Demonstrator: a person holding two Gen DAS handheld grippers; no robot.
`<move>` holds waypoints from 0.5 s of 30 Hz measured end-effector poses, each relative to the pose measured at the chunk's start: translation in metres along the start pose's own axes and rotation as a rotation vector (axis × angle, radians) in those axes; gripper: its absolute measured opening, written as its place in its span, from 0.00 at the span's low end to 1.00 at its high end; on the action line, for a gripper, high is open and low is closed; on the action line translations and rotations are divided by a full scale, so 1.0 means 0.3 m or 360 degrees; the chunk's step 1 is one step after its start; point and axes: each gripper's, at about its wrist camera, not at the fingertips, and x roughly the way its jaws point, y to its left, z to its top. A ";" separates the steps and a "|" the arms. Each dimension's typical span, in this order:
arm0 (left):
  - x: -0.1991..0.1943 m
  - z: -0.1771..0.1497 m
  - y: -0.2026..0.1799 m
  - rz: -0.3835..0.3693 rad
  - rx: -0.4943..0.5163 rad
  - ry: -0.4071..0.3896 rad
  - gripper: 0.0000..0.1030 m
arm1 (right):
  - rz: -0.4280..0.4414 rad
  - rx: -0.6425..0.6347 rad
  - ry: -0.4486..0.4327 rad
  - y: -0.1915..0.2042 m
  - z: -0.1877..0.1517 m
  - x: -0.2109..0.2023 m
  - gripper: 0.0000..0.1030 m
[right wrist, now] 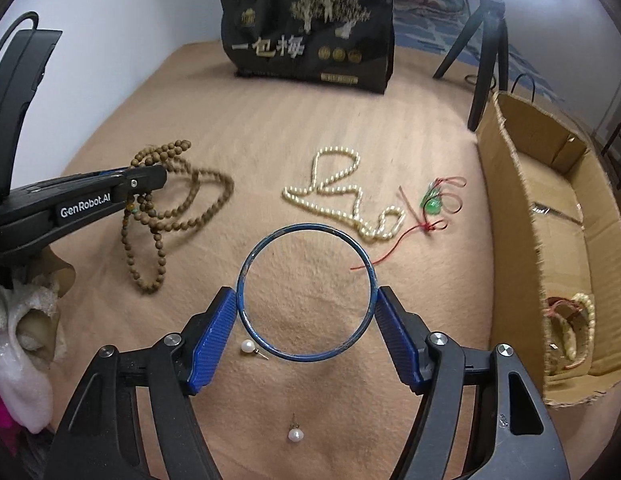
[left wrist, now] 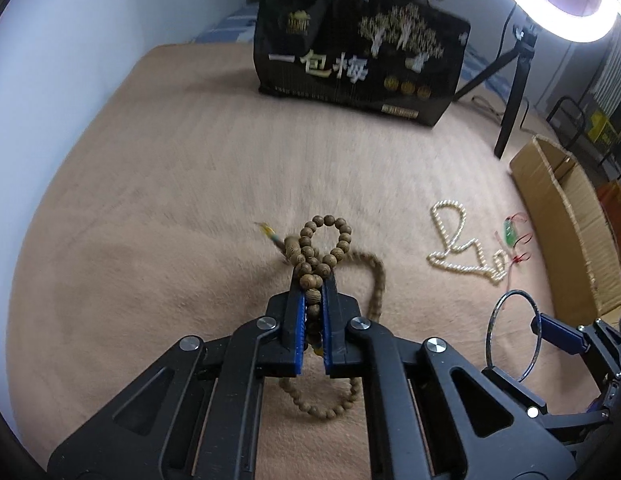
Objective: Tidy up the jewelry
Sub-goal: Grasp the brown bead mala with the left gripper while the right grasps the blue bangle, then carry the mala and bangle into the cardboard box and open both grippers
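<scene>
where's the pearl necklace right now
The pearl necklace lies loose on the tan blanket, mid-frame in the right wrist view, between the wooden bead strand and the cardboard box, with the green pendant just beside it.

From my left wrist view, the wooden bead strand [left wrist: 324,256] blurs where it trails right, and the jaws hide part of it. The cardboard box [left wrist: 566,224] runs off the right edge. In my right wrist view, the box's contents [right wrist: 570,328] are too small to identify.
</scene>
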 end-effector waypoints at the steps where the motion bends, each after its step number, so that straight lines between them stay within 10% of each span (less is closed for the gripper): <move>1: -0.011 0.000 0.002 -0.0013 -0.0011 -0.0007 0.04 | 0.0000 0.0000 -0.0015 0.000 0.003 -0.016 0.68; 15: -0.226 0.052 -0.022 -0.0174 -0.0086 -0.0197 0.04 | -0.0003 0.0014 -0.0196 -0.053 0.036 -0.190 0.68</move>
